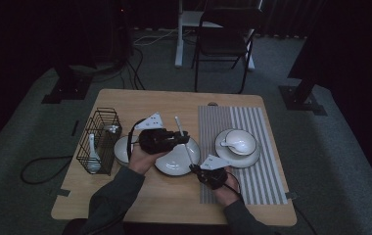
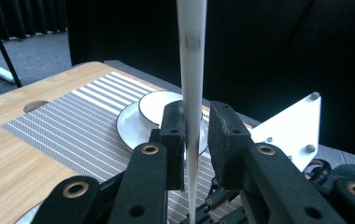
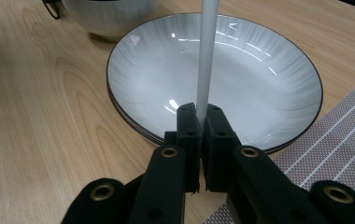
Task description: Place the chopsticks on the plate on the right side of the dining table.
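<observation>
Your right tongs (image 3: 202, 122) are clamping the white chopstick (image 3: 206, 56) above the plate (image 3: 278, 88), while your left tongs (image 2: 195, 122) are standing loosely open around it.

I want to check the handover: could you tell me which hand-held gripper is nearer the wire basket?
Left. The left hand-held gripper is over the plates beside the wire basket; the right hand-held gripper sits farther away, by the striped mat.

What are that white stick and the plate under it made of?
Stick: likely plastic or ceramic, smooth, matte white, no grain.
Plate: probably glazed ceramic, glossy with bright highlights, a dark rim line and faint radial streaks.
</observation>
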